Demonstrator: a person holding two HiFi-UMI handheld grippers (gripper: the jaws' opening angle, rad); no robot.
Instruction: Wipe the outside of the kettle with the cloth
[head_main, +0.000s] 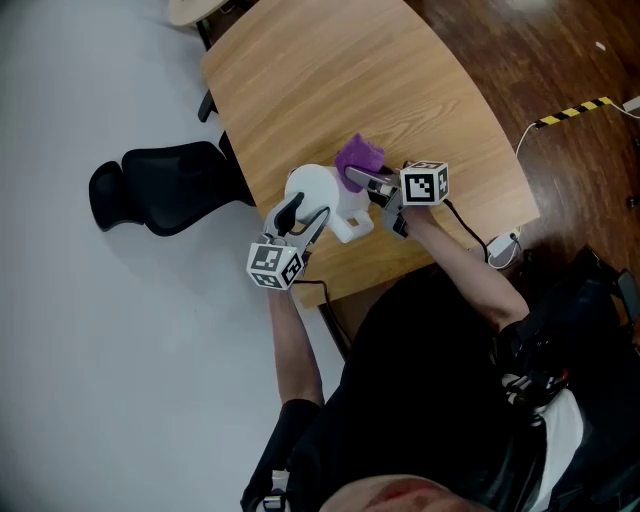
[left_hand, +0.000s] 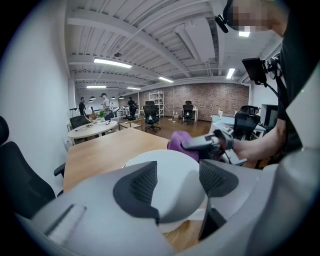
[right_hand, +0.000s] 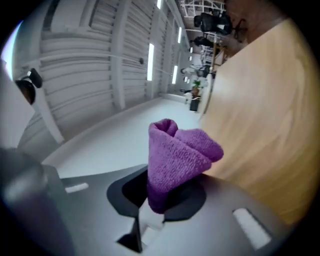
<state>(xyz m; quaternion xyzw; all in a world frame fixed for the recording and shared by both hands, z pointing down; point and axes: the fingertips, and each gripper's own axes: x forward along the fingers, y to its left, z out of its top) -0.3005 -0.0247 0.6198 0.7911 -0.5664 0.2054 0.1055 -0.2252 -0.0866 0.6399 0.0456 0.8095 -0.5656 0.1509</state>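
A white kettle (head_main: 312, 190) stands near the front edge of the wooden table (head_main: 350, 80). My left gripper (head_main: 303, 215) comes in from the near left, and its jaws sit on either side of the kettle's white body (left_hand: 172, 190), gripping it. Coming from the right, my right gripper (head_main: 362, 180) is shut on a bunched purple cloth (head_main: 358, 157), which presses against the kettle's far right side. The cloth (right_hand: 180, 155) sticks up from between the right jaws. In the left gripper view the cloth (left_hand: 181, 140) and the right gripper (left_hand: 207, 142) show just behind the kettle.
A black office chair (head_main: 165, 190) stands left of the table on the pale floor. A white cable and plug (head_main: 500, 245) lie on the dark wood floor to the right, near yellow-black tape (head_main: 575, 110). Bare tabletop stretches beyond the kettle.
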